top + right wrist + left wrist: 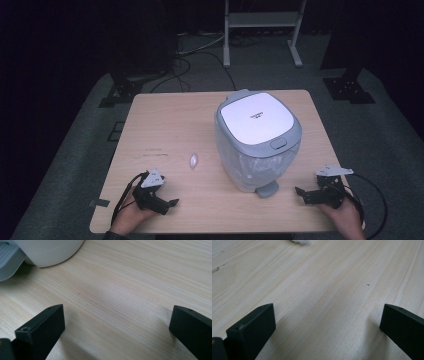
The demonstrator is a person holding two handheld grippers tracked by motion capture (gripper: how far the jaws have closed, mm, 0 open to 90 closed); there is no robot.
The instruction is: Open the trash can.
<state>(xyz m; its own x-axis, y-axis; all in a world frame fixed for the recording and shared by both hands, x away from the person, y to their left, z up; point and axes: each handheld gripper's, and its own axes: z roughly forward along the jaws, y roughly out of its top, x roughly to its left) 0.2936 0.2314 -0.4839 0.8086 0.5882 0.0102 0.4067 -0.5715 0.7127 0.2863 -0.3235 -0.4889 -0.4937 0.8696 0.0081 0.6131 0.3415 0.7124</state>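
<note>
The left hand-held gripper (167,204) is resting low at the near left of the pale wooden counter (165,125), its jaws spread wide and gripping nothing; just beyond it, toward the middle, a small crumpled white scrap of paper (193,160) is lying untouched; right of that, the grey-and-white plastic pedal bin (257,137) is standing with its lid down and its pedal facing the near edge; the right hand-held gripper (300,193) is waiting at the near right, released and empty; by my judgement nothing is done yet: picking up the scrap, opening the bin and dropping it in are all remaining.
</note>
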